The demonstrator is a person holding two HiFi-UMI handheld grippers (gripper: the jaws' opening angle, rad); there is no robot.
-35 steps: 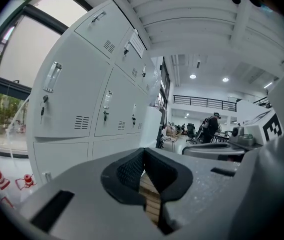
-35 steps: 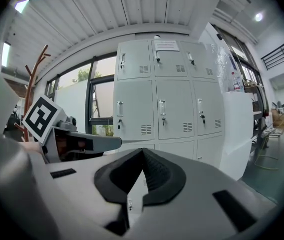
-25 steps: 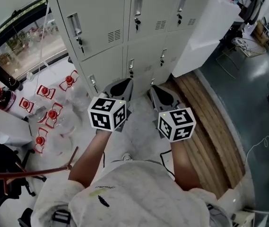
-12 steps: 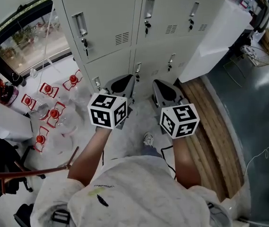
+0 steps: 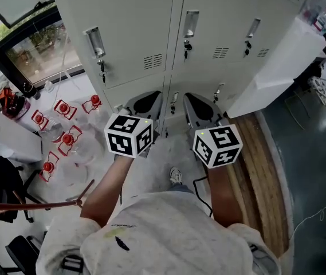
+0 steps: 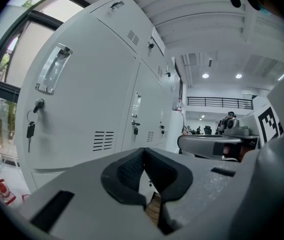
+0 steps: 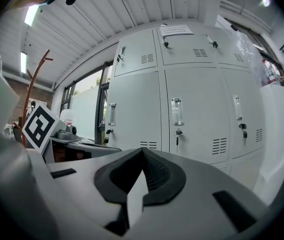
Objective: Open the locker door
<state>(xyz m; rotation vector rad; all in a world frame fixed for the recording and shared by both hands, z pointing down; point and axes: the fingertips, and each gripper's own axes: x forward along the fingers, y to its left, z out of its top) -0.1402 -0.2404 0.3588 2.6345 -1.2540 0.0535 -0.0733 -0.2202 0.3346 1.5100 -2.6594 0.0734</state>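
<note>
Grey lockers (image 5: 134,33) face left tool (image 6: 144,154) and right tool (image 7: 142,154), both pressed together; only head view shows shoe (image 5: 175,176)

A dark-framed window (image 5: 34,42) on your left lets in daylight. Under you lies a pale speckled floor (image 5: 165,150). Wooden planks (image 5: 260,171) run along your right, then dark grey flooring (image 5: 311,153). Black chairs (image 5: 5,185) sit at your left. Round ceiling lights (image 6: 205,76) glow down the hall.
</note>
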